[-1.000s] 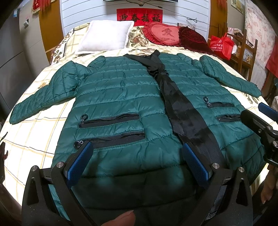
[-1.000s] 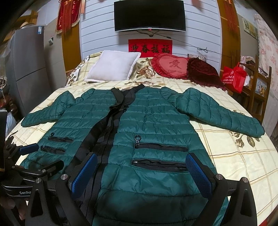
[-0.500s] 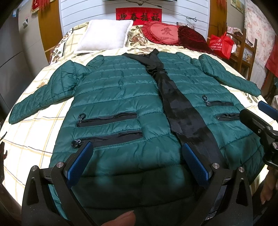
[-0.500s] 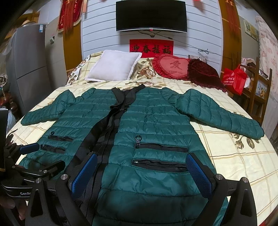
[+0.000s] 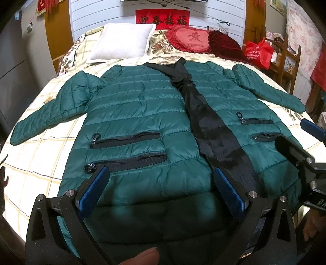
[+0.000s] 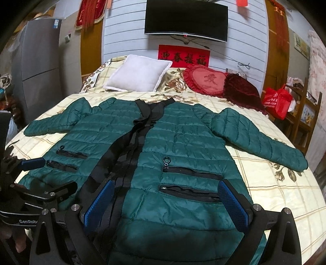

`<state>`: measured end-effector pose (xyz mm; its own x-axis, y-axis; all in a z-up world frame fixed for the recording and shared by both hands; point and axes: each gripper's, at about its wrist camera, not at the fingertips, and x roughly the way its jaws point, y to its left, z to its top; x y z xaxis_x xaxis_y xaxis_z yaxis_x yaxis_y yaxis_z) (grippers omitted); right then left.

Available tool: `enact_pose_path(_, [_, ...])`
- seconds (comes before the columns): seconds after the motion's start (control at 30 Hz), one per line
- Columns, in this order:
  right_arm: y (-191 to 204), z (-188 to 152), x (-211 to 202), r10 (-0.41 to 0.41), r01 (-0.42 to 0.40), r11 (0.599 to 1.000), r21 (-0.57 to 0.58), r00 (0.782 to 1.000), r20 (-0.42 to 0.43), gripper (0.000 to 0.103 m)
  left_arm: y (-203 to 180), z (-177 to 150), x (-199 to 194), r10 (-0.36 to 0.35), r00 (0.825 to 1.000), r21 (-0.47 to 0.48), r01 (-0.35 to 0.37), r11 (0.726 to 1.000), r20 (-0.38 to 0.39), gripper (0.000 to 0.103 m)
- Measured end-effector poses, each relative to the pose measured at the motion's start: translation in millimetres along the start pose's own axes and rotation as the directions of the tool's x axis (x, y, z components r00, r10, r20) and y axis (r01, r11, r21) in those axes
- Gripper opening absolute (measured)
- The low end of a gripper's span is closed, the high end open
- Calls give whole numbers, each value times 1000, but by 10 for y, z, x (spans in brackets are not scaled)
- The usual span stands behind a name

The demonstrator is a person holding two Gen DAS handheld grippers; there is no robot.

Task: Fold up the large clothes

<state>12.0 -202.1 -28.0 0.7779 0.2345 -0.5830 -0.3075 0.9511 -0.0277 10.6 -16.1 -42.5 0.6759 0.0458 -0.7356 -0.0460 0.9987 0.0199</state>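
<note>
Coat spread flat, fold not yet begun

The green coat (image 5: 142,114) lies front-up across the bed (image 5: 36,163); left gripper (image 5: 161,189) and right gripper (image 6: 166,201) have only crept nearer its near-edge hem, jaws wide, empty.

Green quilted coat (image 5: 142,114) flat, sleeves outspread

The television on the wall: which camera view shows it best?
The right wrist view: the whole dark television shows there, above the red banner. The left wrist view shows only a thin strip of its lower edge at the top of the picture.
</note>
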Motion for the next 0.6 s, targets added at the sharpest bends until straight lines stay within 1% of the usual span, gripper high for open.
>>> enact_pose_path(0.03, [-17, -1, 3, 2, -2, 1000, 7, 1000, 0, 101, 2, -3, 9, -1, 1000, -2, 1, 1000, -5, 103])
enact_pose_path(0.07, [-1, 4, 1, -14, 14, 1000, -11, 1000, 7, 101, 4, -4, 12, -2, 1000, -4, 2, 1000, -6, 103])
enact_pose_path(0.13, [-21, 5, 10, -10, 10, 1000, 4, 1000, 7, 101, 2, -1, 3, -4, 1000, -3, 4, 1000, -2, 103])
enact_pose_path(0.33, [-14, 10, 20, -22, 22, 1000, -17, 1000, 4, 101, -2, 1, 4, -4, 1000, -3, 4, 1000, -4, 103])
enact_pose_path(0.6, [7, -1, 10, -16, 16, 1000, -9, 999, 34, 101, 1, -2, 11, -2, 1000, -2, 2, 1000, -6, 103])
